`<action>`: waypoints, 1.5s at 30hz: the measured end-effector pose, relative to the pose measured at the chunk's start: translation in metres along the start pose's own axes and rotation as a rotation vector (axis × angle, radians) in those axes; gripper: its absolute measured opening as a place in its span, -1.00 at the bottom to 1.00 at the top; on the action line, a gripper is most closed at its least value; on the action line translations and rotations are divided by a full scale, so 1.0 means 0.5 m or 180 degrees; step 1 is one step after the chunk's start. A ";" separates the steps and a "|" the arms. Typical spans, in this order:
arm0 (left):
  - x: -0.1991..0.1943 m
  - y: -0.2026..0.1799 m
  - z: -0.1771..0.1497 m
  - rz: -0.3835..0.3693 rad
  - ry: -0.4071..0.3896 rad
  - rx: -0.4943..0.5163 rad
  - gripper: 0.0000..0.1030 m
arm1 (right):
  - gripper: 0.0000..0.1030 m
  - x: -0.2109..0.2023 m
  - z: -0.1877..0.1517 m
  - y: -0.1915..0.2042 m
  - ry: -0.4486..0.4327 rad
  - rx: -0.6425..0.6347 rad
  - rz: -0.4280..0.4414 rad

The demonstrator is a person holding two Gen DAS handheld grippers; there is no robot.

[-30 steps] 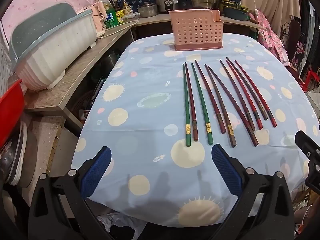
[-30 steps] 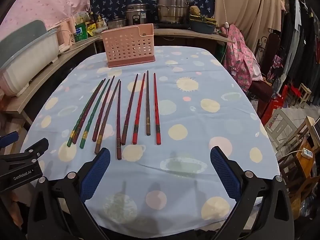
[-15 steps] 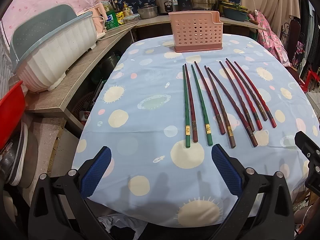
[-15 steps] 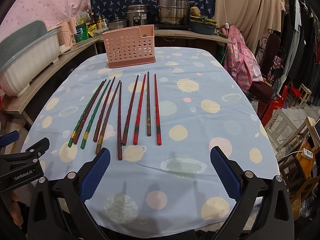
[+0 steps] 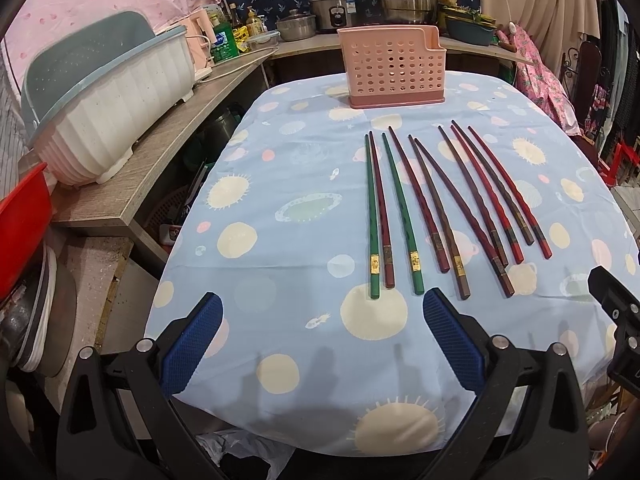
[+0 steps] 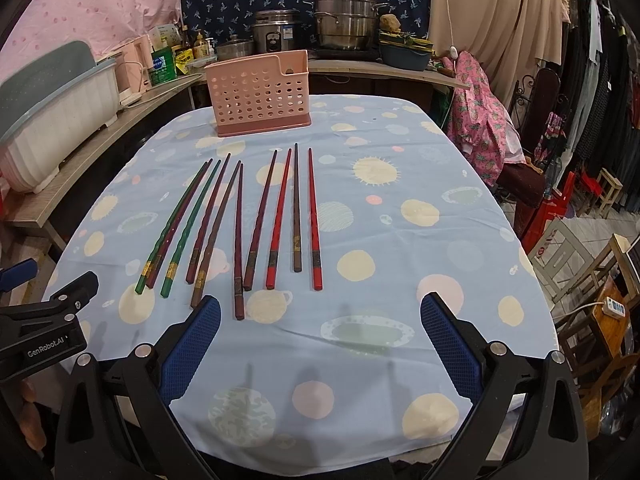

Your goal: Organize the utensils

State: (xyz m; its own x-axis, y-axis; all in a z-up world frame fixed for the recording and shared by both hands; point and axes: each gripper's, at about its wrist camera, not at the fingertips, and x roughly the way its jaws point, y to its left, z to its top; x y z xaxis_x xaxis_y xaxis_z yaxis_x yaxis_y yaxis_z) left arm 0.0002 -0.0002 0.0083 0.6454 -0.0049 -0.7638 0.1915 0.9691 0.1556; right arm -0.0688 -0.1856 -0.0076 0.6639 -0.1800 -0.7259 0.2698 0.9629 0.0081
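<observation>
Several chopsticks (image 5: 436, 204) in green, dark red, brown and bright red lie side by side on the blue spotted tablecloth (image 5: 304, 216); they also show in the right wrist view (image 6: 256, 220). A pink perforated utensil holder (image 5: 391, 67) stands upright beyond them at the table's far end, also in the right wrist view (image 6: 260, 94). My left gripper (image 5: 322, 344) is open and empty, above the near table edge, just short of the green chopsticks' ends. My right gripper (image 6: 318, 344) is open and empty, near the front edge, close to the brown chopsticks' ends.
A white dish rack with a grey-blue lid (image 5: 104, 96) sits on the wooden counter (image 5: 132, 176) to the left. Pots and a rice cooker (image 6: 276, 34) stand on the back counter. A red bin (image 5: 20, 224) is at far left. Chairs and clothes (image 6: 532, 152) are to the right.
Both grippers have drifted slightly forward toward the chopsticks. Nothing on the table has moved.
</observation>
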 end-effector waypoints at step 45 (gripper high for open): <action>0.011 -0.008 -0.004 -0.0020 -0.0003 0.0007 0.85 | 0.87 0.002 -0.002 -0.006 0.0006 0.0022 -0.0016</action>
State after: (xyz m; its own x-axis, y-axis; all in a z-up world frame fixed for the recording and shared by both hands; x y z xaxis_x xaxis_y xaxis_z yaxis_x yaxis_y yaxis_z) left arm 0.0013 -0.0037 0.0021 0.6449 -0.0113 -0.7641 0.1972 0.9685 0.1520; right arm -0.0699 -0.1885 -0.0090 0.6613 -0.1843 -0.7272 0.2778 0.9606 0.0092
